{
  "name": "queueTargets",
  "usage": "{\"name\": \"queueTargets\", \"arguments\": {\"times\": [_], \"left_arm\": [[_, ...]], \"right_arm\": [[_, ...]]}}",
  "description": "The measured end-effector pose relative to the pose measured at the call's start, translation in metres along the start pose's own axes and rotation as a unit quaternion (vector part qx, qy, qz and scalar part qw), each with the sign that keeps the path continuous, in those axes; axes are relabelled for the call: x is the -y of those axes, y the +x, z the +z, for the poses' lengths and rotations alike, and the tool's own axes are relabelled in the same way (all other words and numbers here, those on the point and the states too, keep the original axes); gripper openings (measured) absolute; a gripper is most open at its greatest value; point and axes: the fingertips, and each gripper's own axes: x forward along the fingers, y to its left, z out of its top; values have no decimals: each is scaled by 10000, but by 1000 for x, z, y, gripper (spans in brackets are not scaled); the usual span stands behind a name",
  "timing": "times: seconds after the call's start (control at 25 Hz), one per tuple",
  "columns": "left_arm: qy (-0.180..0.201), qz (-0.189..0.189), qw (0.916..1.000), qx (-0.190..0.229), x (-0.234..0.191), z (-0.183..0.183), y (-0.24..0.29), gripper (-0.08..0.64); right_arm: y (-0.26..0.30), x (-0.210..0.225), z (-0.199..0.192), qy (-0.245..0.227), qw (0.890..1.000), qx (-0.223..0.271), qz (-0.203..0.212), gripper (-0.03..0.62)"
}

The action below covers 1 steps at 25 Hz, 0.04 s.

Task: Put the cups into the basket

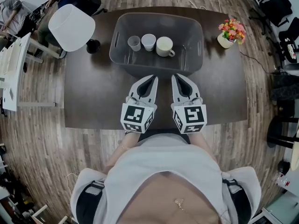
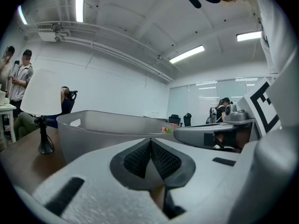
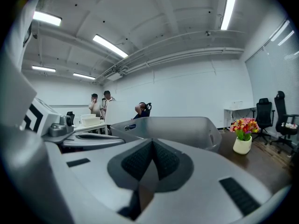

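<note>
Apparently with nothing left to carry, the left claw and right claw hung pinched shut and empty over the dark wooden table. Just beyond their tips, the translucent grey plastic basket held the small grey cup, white cup and cream handled mug; its wall hid them from both gripper views.

Head view looks steeply down from above onto the table, fairly high. Both gripper views sit low at the near side, facing far, approx level, close to the basket; all 3 share it.
</note>
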Motion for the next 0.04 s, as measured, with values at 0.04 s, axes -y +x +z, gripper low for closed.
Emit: {"name": "queueTargets", "arguments": {"times": [0.04], "left_arm": [[-2,-3,10000,-9,0,0,0,9]], "right_arm": [[0,-1,0,-3,10000,-1,17,12]]}}
